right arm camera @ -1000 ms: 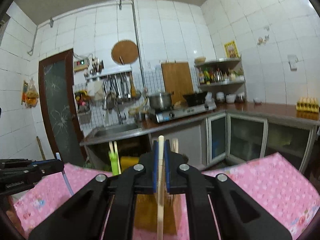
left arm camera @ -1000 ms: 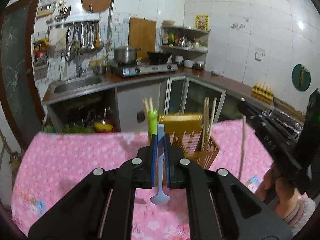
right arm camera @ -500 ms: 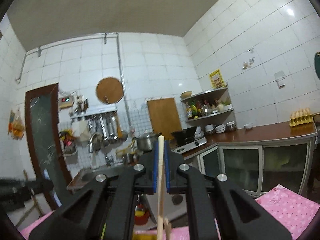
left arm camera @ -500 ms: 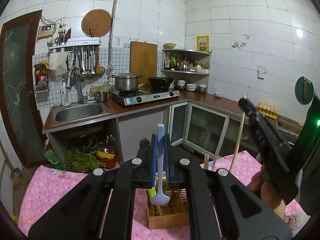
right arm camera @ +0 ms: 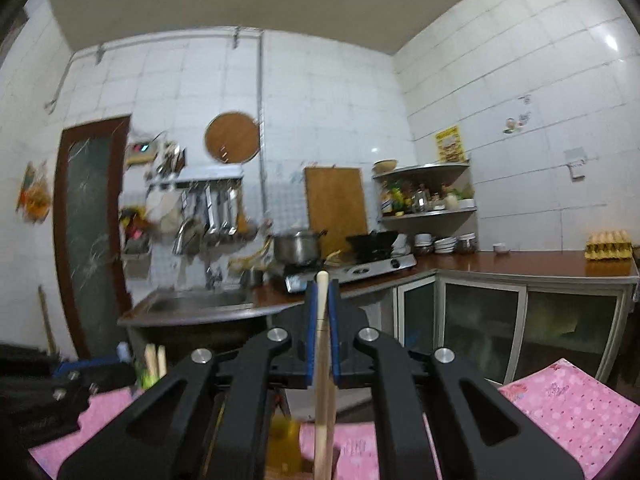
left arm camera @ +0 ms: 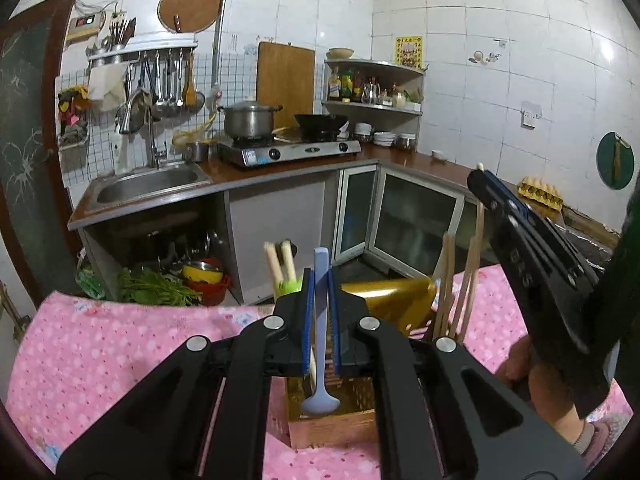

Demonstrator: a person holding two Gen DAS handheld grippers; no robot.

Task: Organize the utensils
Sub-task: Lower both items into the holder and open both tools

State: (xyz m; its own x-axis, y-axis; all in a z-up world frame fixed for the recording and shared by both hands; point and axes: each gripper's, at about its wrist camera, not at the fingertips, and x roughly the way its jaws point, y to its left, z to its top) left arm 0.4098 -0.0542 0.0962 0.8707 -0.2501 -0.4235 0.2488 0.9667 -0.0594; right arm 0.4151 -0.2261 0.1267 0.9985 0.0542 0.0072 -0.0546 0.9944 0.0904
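Spreading under everything is the pink flower-print tablecloth [left arm camera: 120, 356], with the tiled kitchen behind it: the brown countertop [left arm camera: 280, 170], the steel sink [left arm camera: 148, 180] and the steel two-burner stove [left arm camera: 292, 150] carrying a lidded steel pot [left arm camera: 248, 120]. On the cloth in front of you stands the wooden utensil box with a gold slotted inside [left arm camera: 340, 420], its gold lid [left arm camera: 392, 300] tilted up at the far side. Several wooden chopsticks [left arm camera: 450, 280] stand upright at the box's right edge, and two pale-handled utensils in a green holder [left arm camera: 284, 268] stand at its far left. Your left gripper [left arm camera: 320, 320] is closed on the light-blue plastic spoon [left arm camera: 320, 396]; its blue pads clamp the handle, the handle's end sticks up past the fingertips and the bowl hangs down over the open box, though you cannot tell whether it touches the inside. Your right gripper [right arm camera: 322, 332] is clamped on a pale wooden chopstick [right arm camera: 322, 380], held upright with its rounded end just above the pads and its length running down out of view. In the left wrist view that right gripper sits to the right of the box, with your right hand [left arm camera: 548, 392] below it and its chopstick near the standing ones.
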